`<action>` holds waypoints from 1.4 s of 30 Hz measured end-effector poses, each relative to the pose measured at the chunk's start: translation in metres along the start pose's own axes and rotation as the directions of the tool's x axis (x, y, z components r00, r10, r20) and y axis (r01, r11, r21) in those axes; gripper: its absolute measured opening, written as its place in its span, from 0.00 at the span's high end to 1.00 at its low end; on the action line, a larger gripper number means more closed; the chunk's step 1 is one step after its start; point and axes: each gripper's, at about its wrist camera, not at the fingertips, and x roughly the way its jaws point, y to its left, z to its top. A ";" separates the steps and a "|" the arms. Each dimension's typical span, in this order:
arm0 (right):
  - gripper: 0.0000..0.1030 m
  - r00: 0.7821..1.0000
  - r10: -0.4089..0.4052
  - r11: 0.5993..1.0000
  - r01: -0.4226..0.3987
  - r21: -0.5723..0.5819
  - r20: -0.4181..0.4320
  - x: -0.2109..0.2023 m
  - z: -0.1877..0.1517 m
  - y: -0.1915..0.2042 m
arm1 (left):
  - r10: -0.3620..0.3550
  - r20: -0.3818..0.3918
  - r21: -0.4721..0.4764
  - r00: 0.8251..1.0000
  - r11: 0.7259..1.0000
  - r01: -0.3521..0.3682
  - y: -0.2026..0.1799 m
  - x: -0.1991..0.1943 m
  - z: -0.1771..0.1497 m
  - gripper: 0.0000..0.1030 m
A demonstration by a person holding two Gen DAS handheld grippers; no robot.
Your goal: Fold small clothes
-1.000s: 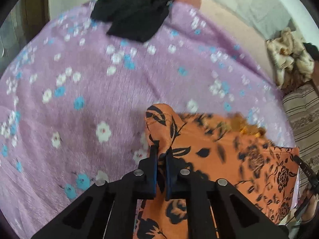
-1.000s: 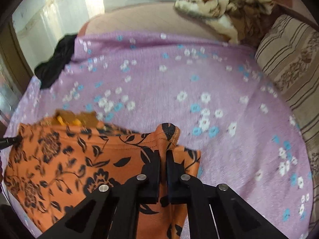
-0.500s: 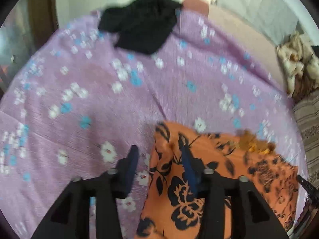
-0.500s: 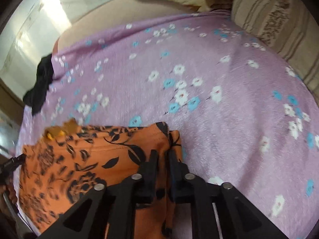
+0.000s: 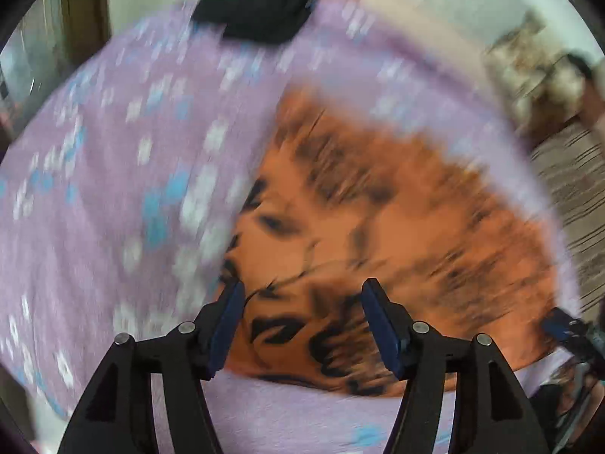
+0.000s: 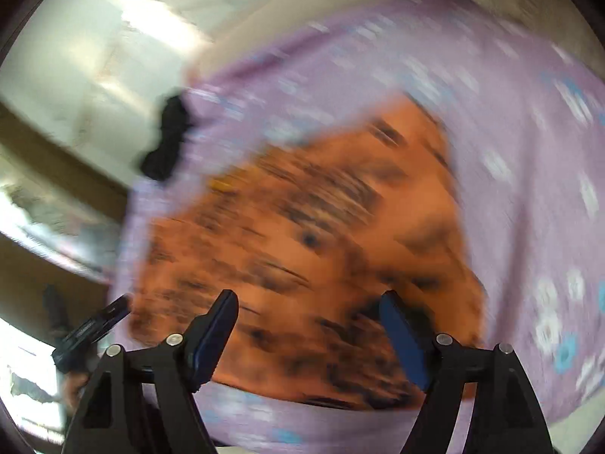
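The orange garment (image 5: 397,234) with its black flower print lies flat on the bed, on the purple flowered bedspread (image 5: 113,189), near the bed's front edge. Both views are badly smeared by motion, so seams and hems are hard to read.

The left gripper (image 5: 300,321) has just been opening; its jaws stand spread above the near edge of the cloth, pressing on nothing. The right gripper (image 6: 308,335) has likewise just been opening and hangs spread over the same near edge, holding nothing.

It looks like thin, light, limp fabric: it will sag and crease under any pull and slide easily over the bedspread. I would judge the best hold is a pinch at two corners or along a hem, one gripper to each side, so the layer lifts evenly.

A black garment (image 5: 261,11) sits bunched at the far edge of the bed. No containers are in sight.
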 end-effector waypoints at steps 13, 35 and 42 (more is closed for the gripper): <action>0.21 0.997 -0.054 0.998 0.056 -0.026 0.059 -0.034 -0.001 0.014 | 0.029 0.063 -0.038 0.998 0.999 -0.027 0.023 -0.025 -0.016 0.33; 0.21 0.980 0.110 0.966 -0.144 0.216 0.164 0.008 0.126 -0.048 | 0.126 0.060 -0.125 0.990 0.985 -0.118 0.028 0.049 0.139 0.30; 0.21 0.955 0.133 0.977 -0.171 0.125 0.267 -0.064 0.051 -0.010 | 0.045 0.209 -0.121 0.977 0.992 -0.020 0.027 -0.028 0.085 0.30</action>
